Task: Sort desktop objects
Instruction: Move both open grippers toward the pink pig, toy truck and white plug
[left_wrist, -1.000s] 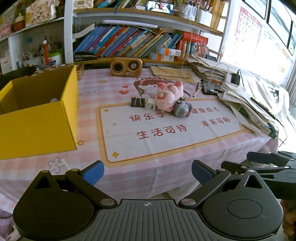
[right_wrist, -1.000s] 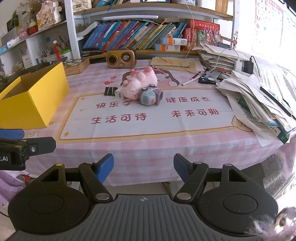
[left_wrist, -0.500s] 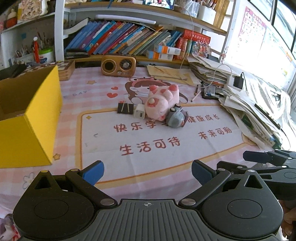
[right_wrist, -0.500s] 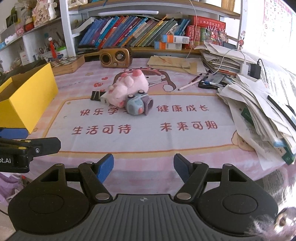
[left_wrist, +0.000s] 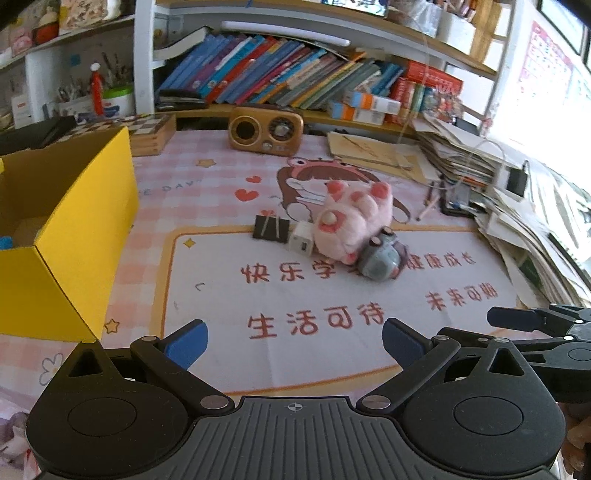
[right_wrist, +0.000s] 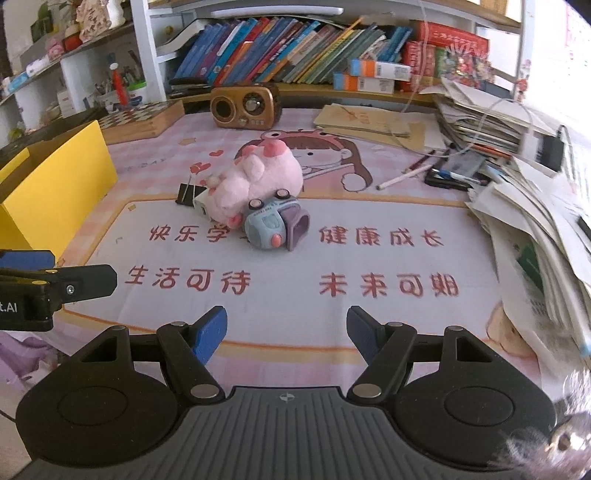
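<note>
Four small things: clustered mid-worktop (left_wrist: 155, 206) around the pink plush (left_wrist: 351, 221).
Binder clip (left_wrist: 270, 229): left of plush, beyond the white cube (left_wrist: 302, 242).
Toy car (right_wrist: 275, 223): tipped against plush's near side.
Yellow box (left_wrist: 74, 236): far left of plush, open-topped.
Left gripper (left_wrist: 295, 341): released, empty, well short of plush.
Right gripper (right_wrist: 287, 332): likewise spread, empty, short of plush.

Ahead of the grippers, the pink-clothed table (right_wrist: 369, 314) carries a plush pig (right_wrist: 255, 181), toy car (right_wrist: 271, 223), binder clip (right_wrist: 186, 194) and, off left, yellow box (right_wrist: 55, 188).
</note>
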